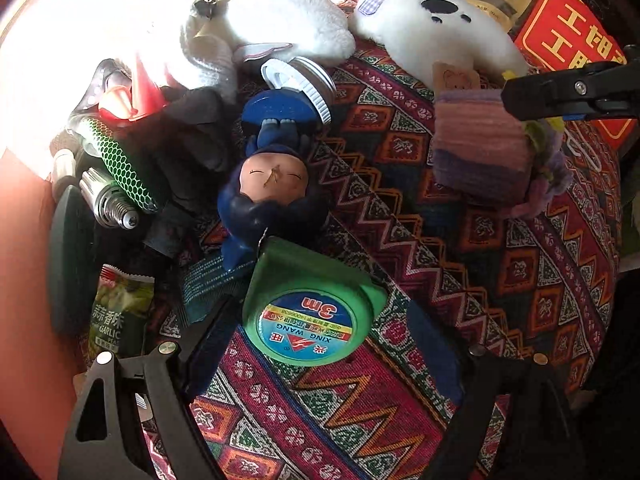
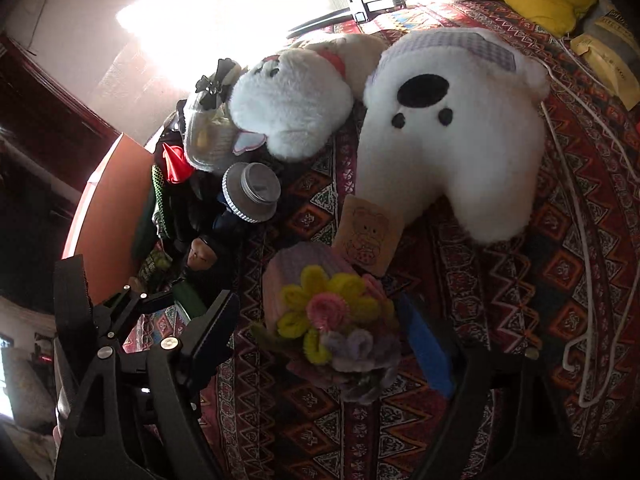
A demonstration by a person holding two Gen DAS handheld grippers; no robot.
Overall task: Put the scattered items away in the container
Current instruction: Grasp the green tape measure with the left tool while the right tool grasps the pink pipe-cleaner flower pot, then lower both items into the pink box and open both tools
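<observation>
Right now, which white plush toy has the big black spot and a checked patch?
The larger plush on the right, beside the purple flower bundle; the smaller plush lacks both.

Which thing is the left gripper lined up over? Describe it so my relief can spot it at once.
On the patterned red cloth, look just below the blue doll lying face up. Between the open left gripper fingers lies a tape measure: the only bright green plastic case, with a round label reading 3m.

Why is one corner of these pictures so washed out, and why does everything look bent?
Left wrist view: sunlight glare bleaches the top left, washing out the red cone; the patterned cloth curves from fisheye distortion. Right wrist view: glare whitens the wall behind the white plush; edges fall dark.
</observation>
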